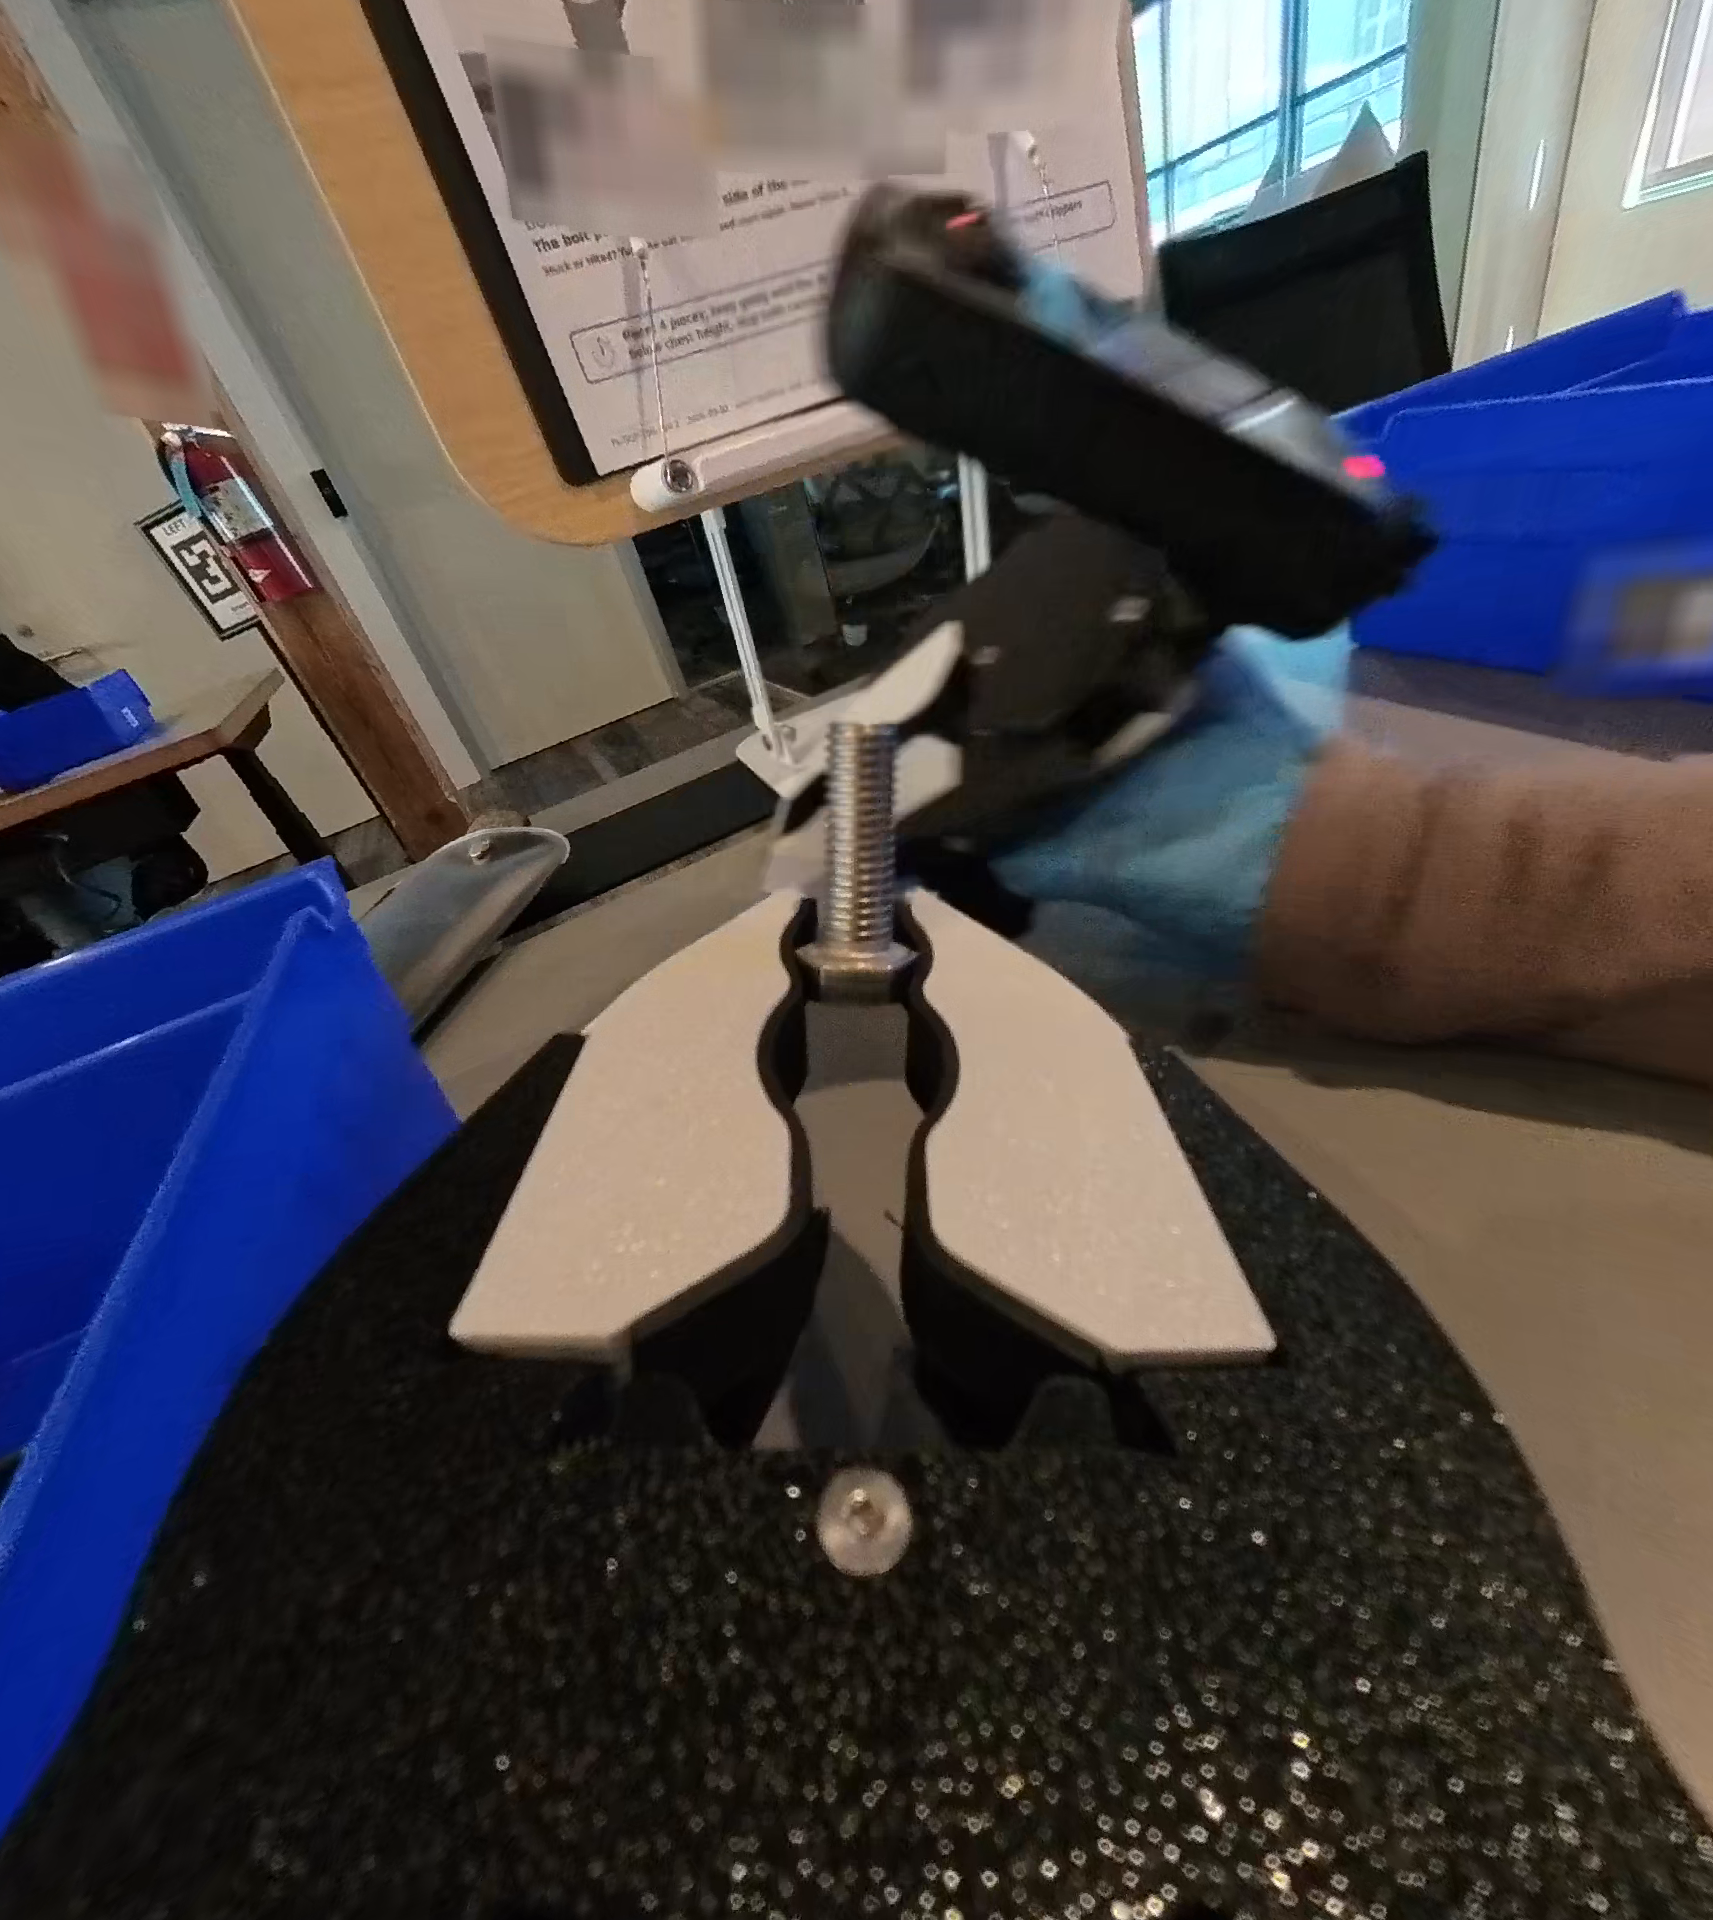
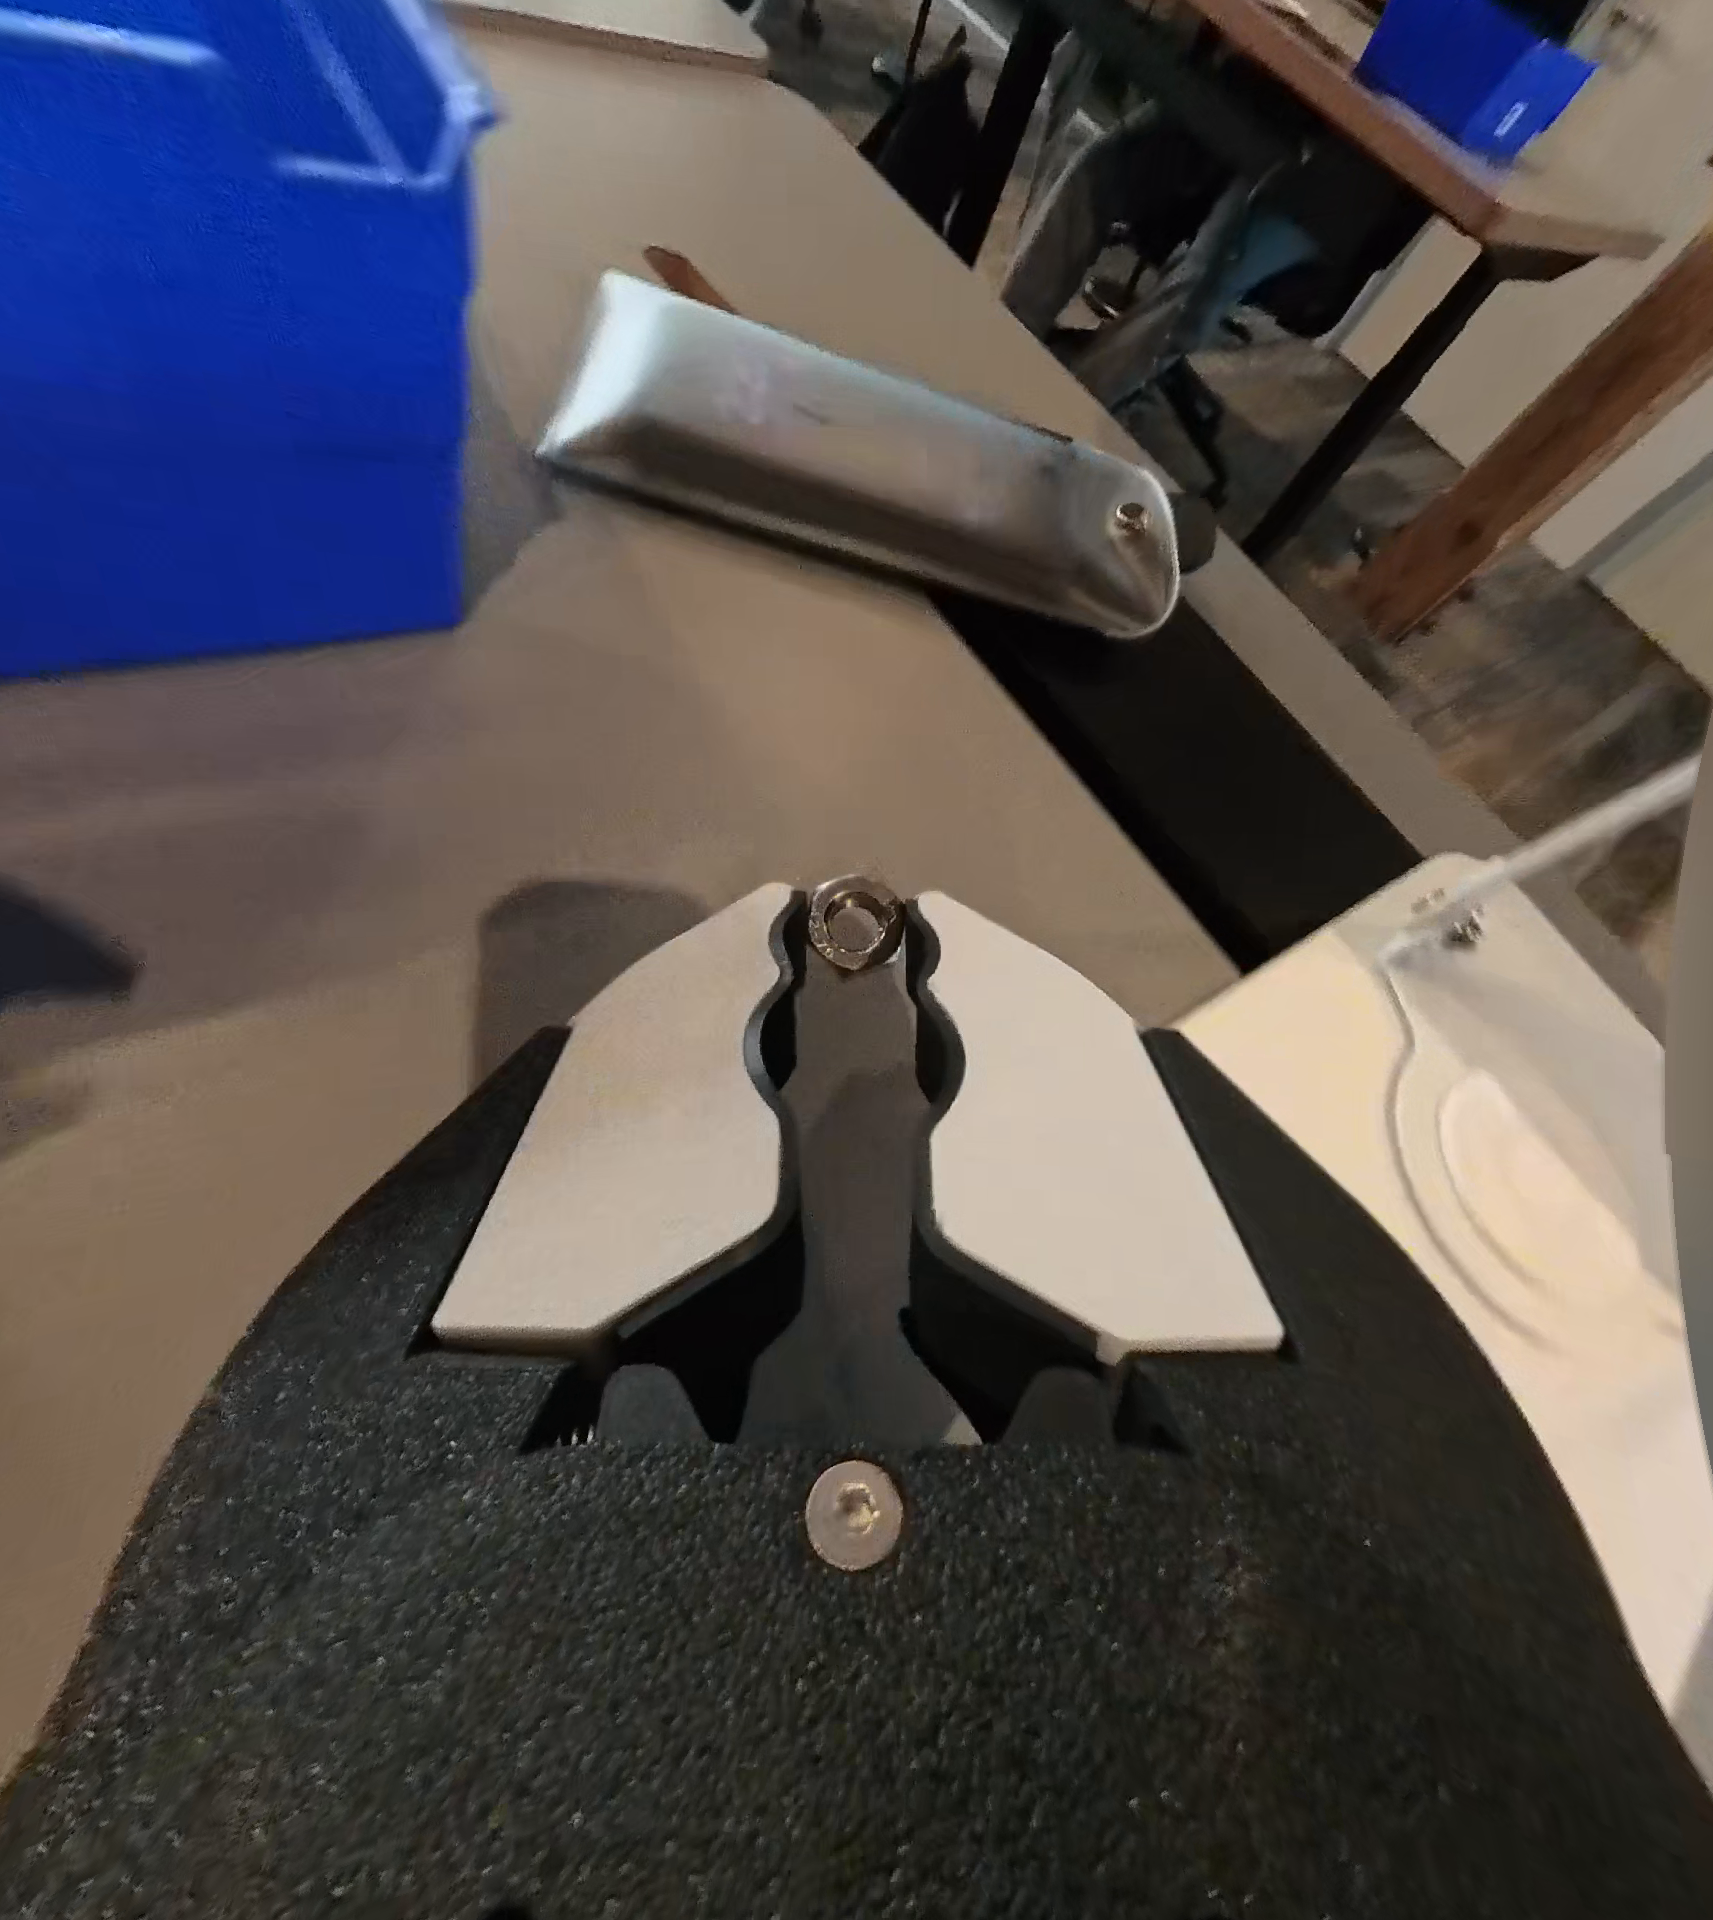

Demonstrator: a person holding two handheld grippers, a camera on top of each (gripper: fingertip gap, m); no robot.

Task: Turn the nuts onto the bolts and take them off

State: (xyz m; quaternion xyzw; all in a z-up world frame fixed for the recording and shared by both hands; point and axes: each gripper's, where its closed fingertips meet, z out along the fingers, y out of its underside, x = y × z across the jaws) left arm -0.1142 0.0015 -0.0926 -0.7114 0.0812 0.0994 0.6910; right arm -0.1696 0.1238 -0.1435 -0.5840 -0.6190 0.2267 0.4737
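The left gripper (image 1: 857,961) is clamped on the hexagonal head of a silver bolt (image 1: 860,831), whose threaded shaft stands upright above the fingertips. The right gripper (image 2: 852,930) is closed on a small silver nut (image 2: 850,928) at its tips. In the left wrist view, the right gripper sits just behind the bolt, held by a blue-gloved hand (image 1: 1174,821). Left of the bolt a blue bin (image 1: 104,1143) stands on the bench (image 1: 1558,1299).

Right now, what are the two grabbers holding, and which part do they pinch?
The left gripper holds a bolt by its hex head, threads pointing up. The right gripper pinches a small nut by its outer flats, at the tips of its fingers.
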